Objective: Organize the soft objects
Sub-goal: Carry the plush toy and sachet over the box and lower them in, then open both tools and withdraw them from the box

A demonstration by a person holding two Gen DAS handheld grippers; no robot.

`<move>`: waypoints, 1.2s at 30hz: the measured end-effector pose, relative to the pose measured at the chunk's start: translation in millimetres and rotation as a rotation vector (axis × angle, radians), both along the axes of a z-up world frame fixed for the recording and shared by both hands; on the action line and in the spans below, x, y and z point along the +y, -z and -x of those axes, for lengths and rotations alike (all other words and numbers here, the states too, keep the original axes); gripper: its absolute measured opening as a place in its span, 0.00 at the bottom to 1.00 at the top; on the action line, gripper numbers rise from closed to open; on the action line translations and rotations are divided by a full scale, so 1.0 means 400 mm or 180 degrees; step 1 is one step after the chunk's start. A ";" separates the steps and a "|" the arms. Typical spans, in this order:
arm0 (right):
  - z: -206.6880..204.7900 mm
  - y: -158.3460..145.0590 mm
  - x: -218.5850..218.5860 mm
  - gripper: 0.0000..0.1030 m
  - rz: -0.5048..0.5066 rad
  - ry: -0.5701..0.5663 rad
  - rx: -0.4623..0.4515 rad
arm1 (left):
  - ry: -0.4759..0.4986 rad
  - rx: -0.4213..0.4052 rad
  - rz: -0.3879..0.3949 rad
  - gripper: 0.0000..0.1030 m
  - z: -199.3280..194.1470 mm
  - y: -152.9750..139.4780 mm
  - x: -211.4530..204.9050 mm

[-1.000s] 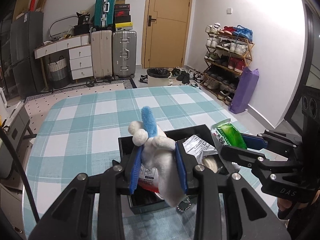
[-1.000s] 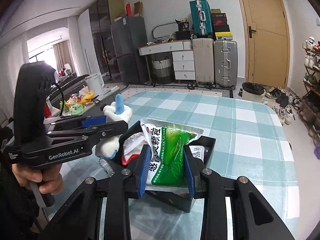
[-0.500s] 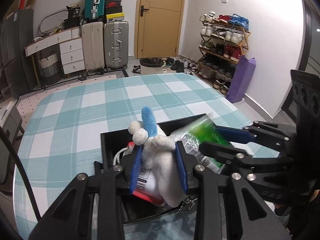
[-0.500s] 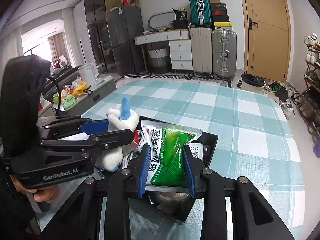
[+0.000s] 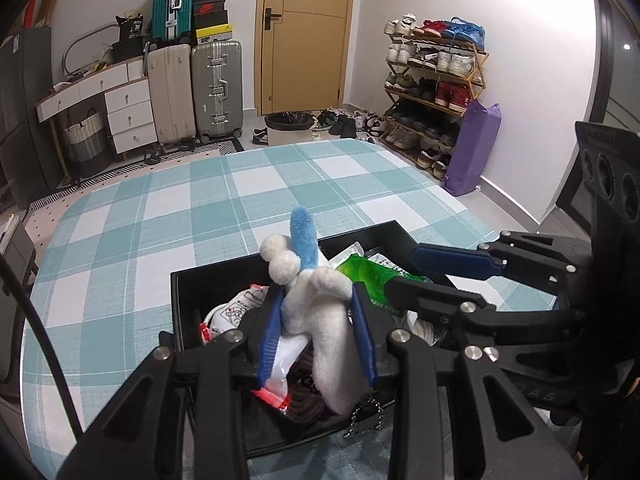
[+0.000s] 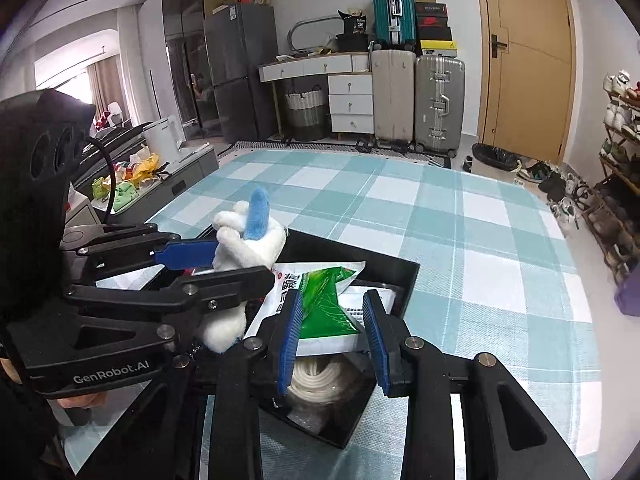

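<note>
Left gripper point(image 5: 318, 332): jaws clenched on a white plush toy point(image 5: 320, 312) with a blue tuft, held upright over the near part of the black bin point(image 5: 280, 264). A ball chain point(image 5: 366, 416) hangs from the toy's lower end at the bin's front edge.

Right gripper point(image 6: 332, 340): jaws grasping a green-and-white packet point(image 6: 324, 308), held over the same bin, just beside the toy.

Bin sits on the desk point(image 5: 160, 220), covered in a teal-and-white checked cloth.

Left wrist view only: a red-edged white pouch point(image 5: 276, 376) lies in the bin under the toy; another white packet with red print point(image 5: 236, 308) sits toward the bin's left side. The right gripper point(image 5: 404, 276) comes in from the right, with only the green tip of its packet point(image 5: 364, 276) visible past the toy.

Right wrist view only: a coil of white rope point(image 6: 324, 380) in the bin's near corner below the packet, and a printed white sheet point(image 6: 364, 300) behind it. The left gripper point(image 6: 218, 260) shows side-on with the toy point(image 6: 244, 248) between its fingers.
</note>
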State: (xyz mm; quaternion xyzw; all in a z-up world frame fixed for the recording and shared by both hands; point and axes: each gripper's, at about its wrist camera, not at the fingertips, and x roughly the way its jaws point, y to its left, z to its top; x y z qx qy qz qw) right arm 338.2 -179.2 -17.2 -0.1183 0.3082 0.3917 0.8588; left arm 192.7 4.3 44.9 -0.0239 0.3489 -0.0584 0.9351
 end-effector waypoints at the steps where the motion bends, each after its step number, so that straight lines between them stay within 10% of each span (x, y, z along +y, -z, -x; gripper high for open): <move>1: 0.002 -0.002 -0.003 0.31 0.0002 0.0002 -0.0010 | 0.0000 -0.0007 0.0010 0.33 0.003 -0.002 0.000; 8: 0.023 -0.014 -0.042 0.36 -0.0010 0.0097 -0.0081 | 0.0029 -0.0044 0.0029 0.56 0.044 -0.022 0.003; 18: 0.097 -0.025 -0.088 0.80 -0.0148 0.0083 -0.0219 | -0.0144 -0.0258 0.0025 1.00 0.134 -0.047 0.027; 24: 0.149 -0.032 -0.105 0.99 -0.0256 0.0094 -0.0337 | -0.0376 -0.0359 -0.0026 1.00 0.185 -0.048 0.046; 36: 0.224 -0.037 -0.128 0.99 -0.0377 0.0095 -0.0521 | -0.0667 -0.0561 -0.0040 1.00 0.261 -0.010 0.070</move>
